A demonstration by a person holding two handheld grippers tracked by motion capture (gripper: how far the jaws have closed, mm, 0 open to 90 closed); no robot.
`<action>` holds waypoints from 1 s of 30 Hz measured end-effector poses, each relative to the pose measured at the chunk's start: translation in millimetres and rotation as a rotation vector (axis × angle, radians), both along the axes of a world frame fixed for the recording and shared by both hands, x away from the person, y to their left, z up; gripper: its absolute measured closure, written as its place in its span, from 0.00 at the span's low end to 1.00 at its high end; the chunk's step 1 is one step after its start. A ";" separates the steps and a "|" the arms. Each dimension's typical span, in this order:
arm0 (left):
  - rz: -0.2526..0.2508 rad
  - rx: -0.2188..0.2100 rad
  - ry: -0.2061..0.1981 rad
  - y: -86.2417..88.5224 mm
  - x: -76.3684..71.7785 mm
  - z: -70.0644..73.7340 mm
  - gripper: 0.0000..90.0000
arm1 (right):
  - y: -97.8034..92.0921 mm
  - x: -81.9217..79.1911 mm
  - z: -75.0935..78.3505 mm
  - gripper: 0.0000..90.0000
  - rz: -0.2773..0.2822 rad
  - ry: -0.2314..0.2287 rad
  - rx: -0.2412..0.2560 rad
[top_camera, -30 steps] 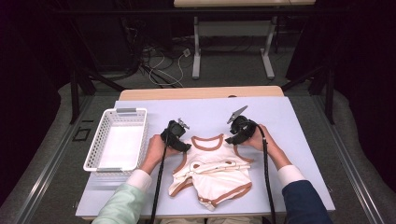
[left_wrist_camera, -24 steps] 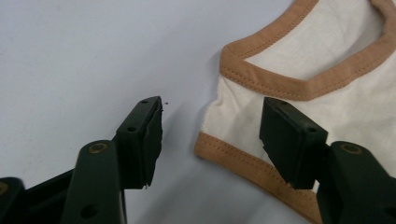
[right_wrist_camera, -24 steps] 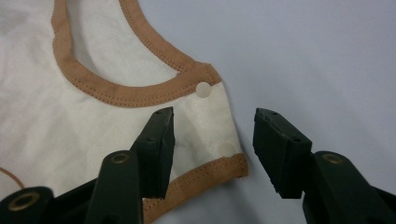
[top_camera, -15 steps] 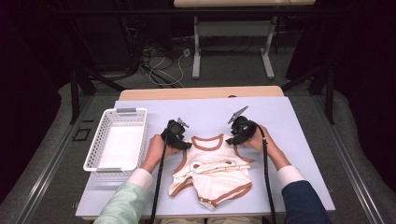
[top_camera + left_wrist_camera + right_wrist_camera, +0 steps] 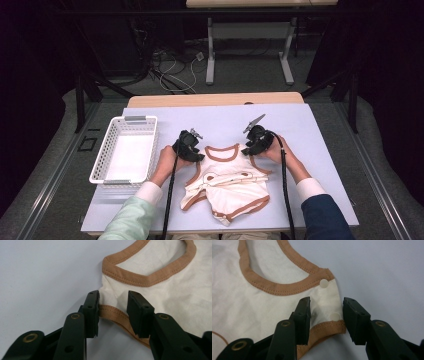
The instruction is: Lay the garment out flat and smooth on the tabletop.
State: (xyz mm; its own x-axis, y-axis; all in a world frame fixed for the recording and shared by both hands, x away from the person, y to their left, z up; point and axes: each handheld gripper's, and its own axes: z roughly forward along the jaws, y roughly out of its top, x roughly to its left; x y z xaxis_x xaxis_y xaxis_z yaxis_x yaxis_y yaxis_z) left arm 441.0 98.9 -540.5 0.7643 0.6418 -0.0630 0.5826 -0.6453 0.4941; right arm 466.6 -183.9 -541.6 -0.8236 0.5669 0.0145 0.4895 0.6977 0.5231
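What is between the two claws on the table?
In the high view, the brown-trimmed neck opening of the cream baby top lies between the left claw and the right claw.

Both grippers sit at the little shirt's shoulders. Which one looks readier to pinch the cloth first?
Probably the left gripper: its open jaws straddle the shirt shoulder, brown trim between them. The right gripper also straddles its shoulder, so the edge is slight.

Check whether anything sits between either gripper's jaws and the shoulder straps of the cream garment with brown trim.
Nothing visible does. The left gripper and right gripper each have open jaws straddling a shoulder strap of the cream garment with brown trim, on bare table.
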 end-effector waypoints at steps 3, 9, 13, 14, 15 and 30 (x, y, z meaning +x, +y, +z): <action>0.009 -0.007 0.001 1.3 0.6 -0.1 0.75 | 0.5 -1.5 0.1 0.68 -0.010 0.003 0.004; 0.009 0.008 0.004 1.6 1.9 1.0 0.81 | 0.3 -2.2 0.2 0.68 -0.021 0.011 0.007; 0.006 0.011 0.013 1.2 1.7 1.5 0.85 | 0.6 -2.9 0.0 0.68 -0.049 0.025 0.016; 0.003 0.008 0.015 1.6 1.9 1.4 0.86 | 0.9 -3.2 -0.8 0.67 -0.056 0.021 0.025; 0.001 0.007 0.017 2.2 2.2 1.5 0.86 | 0.6 -2.5 -0.2 0.66 -0.049 0.021 0.017; 0.006 -0.013 0.030 3.8 1.5 0.9 0.92 | -0.4 -2.5 1.4 0.85 -0.042 0.026 -0.002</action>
